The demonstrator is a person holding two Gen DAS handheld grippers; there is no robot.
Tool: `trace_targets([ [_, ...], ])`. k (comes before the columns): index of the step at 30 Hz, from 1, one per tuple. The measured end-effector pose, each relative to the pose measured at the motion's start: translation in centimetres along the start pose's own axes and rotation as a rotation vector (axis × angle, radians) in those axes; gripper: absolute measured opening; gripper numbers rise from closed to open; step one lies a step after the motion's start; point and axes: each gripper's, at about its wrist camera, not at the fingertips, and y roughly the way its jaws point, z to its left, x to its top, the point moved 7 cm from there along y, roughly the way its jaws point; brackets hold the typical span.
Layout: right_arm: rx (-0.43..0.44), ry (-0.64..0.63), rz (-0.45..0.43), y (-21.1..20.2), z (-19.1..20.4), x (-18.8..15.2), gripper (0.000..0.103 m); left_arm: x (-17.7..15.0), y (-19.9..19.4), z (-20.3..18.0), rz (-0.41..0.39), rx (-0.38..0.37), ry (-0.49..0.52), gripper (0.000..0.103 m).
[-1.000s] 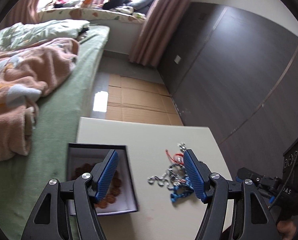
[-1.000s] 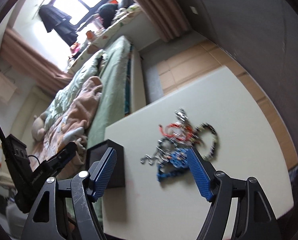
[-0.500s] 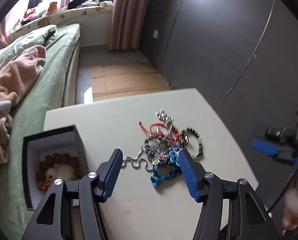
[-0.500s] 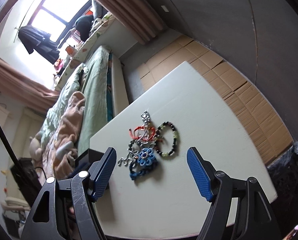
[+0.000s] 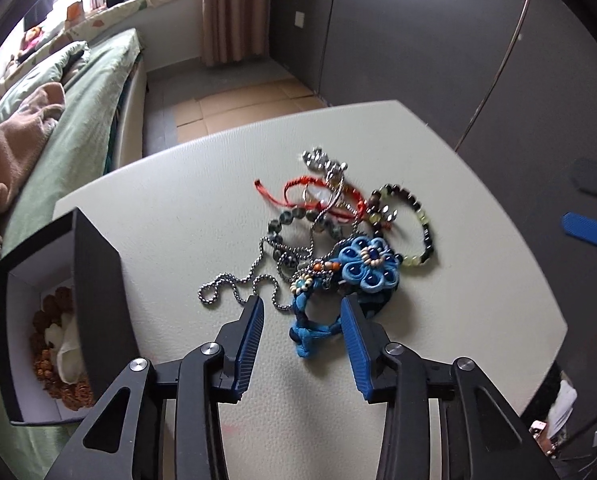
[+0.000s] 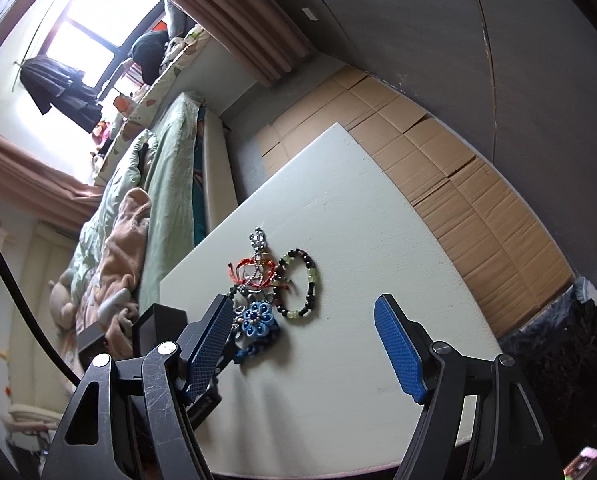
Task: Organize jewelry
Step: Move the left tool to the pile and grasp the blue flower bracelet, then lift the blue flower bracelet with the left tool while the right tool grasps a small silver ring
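The worry is the tangle: the blue bracelet lies knotted in with the silver chain, the red cord and the bead bracelet, all heaped together in the middle of the table. If those fingers close on the blue loop and lift, the chain could well come dragging along, or spill short of the black box standing at the table's left edge with brown beads already inside.

The left gripper is low over the table, tipped down and forward, fingers partly open and straddling the blue loop; from this angle I can't tell if either pad touches it. It holds nothing yet. The right gripper hangs off to the side, tilted, fingers spread wide and empty.
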Motion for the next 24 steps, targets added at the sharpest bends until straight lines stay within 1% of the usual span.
trace_targets([
  [1, -0.002, 0.000, 0.000, 0.0, -0.1, 0.0, 0.073, -0.1, 0.3, 0.1, 0.007, 0.005, -0.001, 0.041],
  [3, -0.007, 0.000, 0.000, 0.0, -0.3, 0.0, 0.073, -0.2, 1.0, 0.2, 0.021, 0.007, -0.004, 0.034],
  [4, -0.010, -0.001, 0.001, 0.0, -0.3, 0.0, 0.073, -0.4, 1.4, 0.3, 0.033, 0.005, -0.010, 0.027],
  [5, -0.013, -0.003, 0.002, 0.0, -0.3, 0.0, 0.073, -0.3, 1.4, 0.4, 0.025, 0.007, -0.013, 0.023],
  [7, -0.023, -0.011, 0.006, 0.4, -0.2, -0.1, 0.073, -0.4, 1.4, 0.4, 0.030, -0.020, -0.029, 0.007],
  [8, -0.026, -0.018, 0.008, 0.6, -0.2, -0.1, 0.073, -0.4, 1.2, 0.5, 0.023, -0.042, -0.045, 0.007],
  [11, -0.044, -0.024, 0.015, 1.4, -0.3, -0.1, 0.073, 0.2, -0.1, 0.3, -0.017, -0.057, -0.054, 0.007],
  [14, -0.058, -0.024, 0.024, 2.2, -0.3, 0.0, 0.073, 0.9, -2.4, 0.1, -0.074, -0.105, -0.057, 0.007],
  [18, -0.064, -0.042, 0.036, 3.2, 0.2, -0.2, 0.073, 1.7, -4.7, 0.4, -0.134, -0.126, -0.070, 0.007],
  [20, -0.066, -0.058, 0.035, 3.5, 0.6, -0.2, 0.073, 2.1, -5.4, 0.8, -0.151, -0.132, -0.082, 0.007],
  [22, -0.070, -0.085, 0.031, 3.9, 1.2, -0.3, 0.070, 2.5, -6.2, 1.6, -0.173, -0.137, -0.099, 0.007],
  [24, -0.065, -0.115, 0.036, 4.6, 2.1, -0.4, 0.061, 2.8, -6.8, 2.2, -0.189, -0.138, -0.115, 0.007],
])
